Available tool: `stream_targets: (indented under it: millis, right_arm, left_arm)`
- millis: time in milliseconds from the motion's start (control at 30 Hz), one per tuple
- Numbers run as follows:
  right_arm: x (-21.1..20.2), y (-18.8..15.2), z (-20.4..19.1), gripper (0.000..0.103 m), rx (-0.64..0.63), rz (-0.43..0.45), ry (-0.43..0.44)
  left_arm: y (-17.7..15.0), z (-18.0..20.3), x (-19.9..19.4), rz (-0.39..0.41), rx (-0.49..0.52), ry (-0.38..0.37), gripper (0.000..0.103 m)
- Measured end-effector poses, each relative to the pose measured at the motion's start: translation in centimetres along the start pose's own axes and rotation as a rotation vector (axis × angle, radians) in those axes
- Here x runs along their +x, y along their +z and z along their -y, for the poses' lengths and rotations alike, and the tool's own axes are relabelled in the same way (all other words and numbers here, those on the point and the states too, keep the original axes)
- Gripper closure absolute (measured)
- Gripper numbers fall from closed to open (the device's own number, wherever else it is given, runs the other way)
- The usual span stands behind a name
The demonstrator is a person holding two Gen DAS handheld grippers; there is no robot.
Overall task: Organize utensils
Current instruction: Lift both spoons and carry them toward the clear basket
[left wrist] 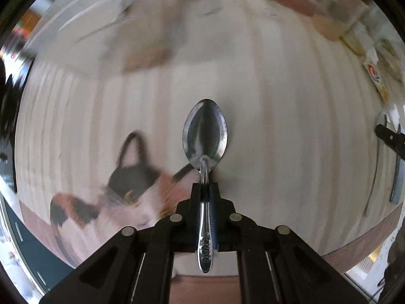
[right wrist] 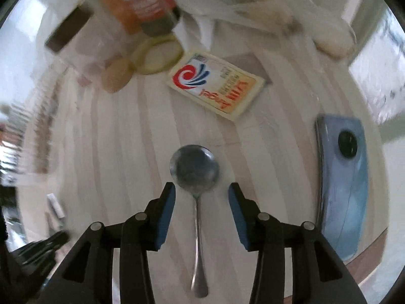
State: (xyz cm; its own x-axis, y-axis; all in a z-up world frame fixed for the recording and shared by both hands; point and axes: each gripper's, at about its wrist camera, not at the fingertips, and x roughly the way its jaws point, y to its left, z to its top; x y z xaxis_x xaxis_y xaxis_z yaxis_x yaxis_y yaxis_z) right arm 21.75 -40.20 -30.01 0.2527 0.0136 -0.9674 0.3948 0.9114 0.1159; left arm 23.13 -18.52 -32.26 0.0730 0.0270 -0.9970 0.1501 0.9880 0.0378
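Round spoon (right wrist: pixel 195 168) between blue phone (right wrist: pixel 343 167) and blurred clutter.

The left wrist view is taken from just behind the left tongs (left wrist: pixel 205 187), looking forward and down along them at the striped counter (left wrist: pixel 278 126) from close above; the far background is blurred. The right wrist view is taken likewise from behind the right tongs (right wrist: pixel 201 190), tilted down onto the same counter (right wrist: pixel 114 139) at close range. Shared ground is seen at the left view's right edge: the printed packet (left wrist: pixel 377 76), (right wrist: pixel 215 83), the blue phone (left wrist: pixel 397 177), (right wrist: pixel 344 190) and the round-bowled spoon (left wrist: pixel 377 157), (right wrist: pixel 194 169) appear in both.
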Motion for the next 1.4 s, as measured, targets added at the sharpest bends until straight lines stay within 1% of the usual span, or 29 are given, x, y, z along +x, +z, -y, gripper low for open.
stream_targets:
  millis: [33,67,100,133,200,333,400,433,467,500,533,600,667,733,800,867,900,933,967,1000,1033,1100,1133,1167,1200,1300,1333,1367,1400]
  right_arm:
    - [0.1,-0.1,-0.6,0.066,-0.017,0.015,-0.037]
    - [0.2,-0.1,-1.6,0.081,-0.037,0.025,-0.068]
    - [0.3,-0.3,-2.5,0.091,-0.067,0.033,-0.087]
    - [0.4,-0.5,-3.2,0.098,-0.081,0.028,-0.076]
    - [0.6,-1.0,-4.7,0.099,-0.113,0.005,-0.053]
    - [0.7,-3.6,-8.4,0.1,-0.173,-0.026,-0.017]
    - [0.6,-5.0,-9.3,0.101,-0.161,-0.045,0.027]
    - [0.8,-5.3,-9.7,0.101,-0.147,-0.053,0.048]
    - [0.8,-5.6,-9.5,0.103,-0.116,-0.065,0.083]
    - [0.8,-5.9,-8.9,0.103,-0.058,-0.087,0.135]
    - [0.7,-6.2,-8.5,0.103,-0.027,-0.101,0.165]
    - [0.2,-6.5,-7.4,0.103,0.019,-0.102,0.195]
    - [-0.6,-6.8,-7.1,0.103,0.025,-0.085,0.194]
    - [-1.5,-6.5,-6.4,0.103,0.022,-0.079,0.197]
    - [-1.1,-5.7,-7.7,0.103,-0.011,-0.102,0.209]
    - [-1.4,-5.2,-7.8,0.101,-0.018,-0.089,0.185]
    - [-1.2,-5.1,-7.9,0.098,-0.027,-0.086,0.176]
    - [-0.7,-4.9,-8.3,0.086,-0.027,-0.09,0.163]
    - [-0.2,-4.6,-8.7,0.066,-0.023,-0.09,0.146]
    - [0.0,-4.3,-9.2,0.058,-0.022,-0.078,0.133]
    - [0.2,-4.2,-9.4,0.051,-0.027,-0.066,0.112]
    - [1.2,-4.0,-10.5,0.051,-0.053,-0.055,0.077]
    - [1.5,-4.0,-10.9,0.047,-0.063,-0.056,0.068]
    - [1.5,-4.0,-11.3,0.045,-0.081,-0.037,0.057]
    - [1.7,-4.1,-11.9,0.045,-0.099,-0.035,0.044]
    - [2.0,-4.5,-13.8,0.044,-0.176,-0.002,-0.037]
    - [2.1,-4.7,-14.5,0.048,-0.205,0.013,-0.064]
    - [2.1,-4.9,-14.9,0.061,-0.225,0.025,-0.086]
    - [2.0,-4.9,-15.3,0.065,-0.233,0.044,-0.077]
  left_arm:
    - [-0.3,-0.5,0.0,-0.001,-0.013,-0.002,0.098]
    - [-0.6,-1.0,0.0,-0.001,-0.024,-0.005,0.098]
    - [-0.8,-1.5,0.1,-0.003,-0.035,-0.01,0.098]
    - [-1.2,-1.9,0.1,-0.003,-0.044,-0.016,0.098]
    - [-1.5,-2.4,0.1,-0.003,-0.054,-0.019,0.098]
    - [-2.0,-3.2,0.4,0.0,-0.058,-0.039,0.098]
    - [-2.0,-3.5,0.4,0.0,-0.055,-0.053,0.098]
    - [-2.0,-5.8,0.2,0.0,-0.053,-0.059,0.098]
    - [-2.4,-6.2,0.2,0.001,-0.053,-0.065,0.098]
    - [-2.5,-6.5,0.2,0.002,-0.053,-0.071,0.098]
    - [-2.3,-7.2,0.4,0.003,-0.051,-0.073,0.099]
    - [-2.4,-8.5,-0.3,0.017,-0.057,-0.074,0.099]
    - [-2.2,-10.2,-0.7,0.033,-0.066,-0.085,0.099]
    - [-2.4,-10.6,-1.7,0.053,-0.062,-0.09,0.101]
    - [-2.4,-11.3,-2.6,0.073,-0.055,-0.089,0.102]
    - [-2.4,-12.0,-3.2,0.084,-0.056,-0.091,0.102]
    - [-2.5,-12.2,-3.5,0.088,-0.056,-0.091,0.102]
    - [-2.5,-12.6,-3.7,0.09,-0.059,-0.094,0.102]
    - [-2.6,-13.1,-3.8,0.089,-0.061,-0.1,0.102]
    - [-2.7,-13.7,-3.8,0.087,-0.07,-0.119,0.102]
    - [-2.6,-13.2,-4.4,0.086,-0.085,-0.132,0.101]
    - [-2.6,-15.0,-4.2,0.073,-0.119,-0.151,0.099]
    - [-2.8,-15.9,-3.8,0.059,-0.139,-0.167,0.099]
    - [-2.9,-16.5,-3.5,0.047,-0.154,-0.179,0.097]
    - [-3.2,-17.0,-3.2,0.033,-0.17,-0.187,0.094]
    - [-3.7,-19.1,-2.1,0.004,-0.222,-0.234,0.086]
    - [-3.8,-19.3,-1.9,0.0,-0.228,-0.245,0.081]
    - [-3.5,-19.5,-1.9,-0.001,-0.229,-0.253,0.081]
    - [-3.6,-19.6,-1.8,-0.002,-0.223,-0.256,0.081]
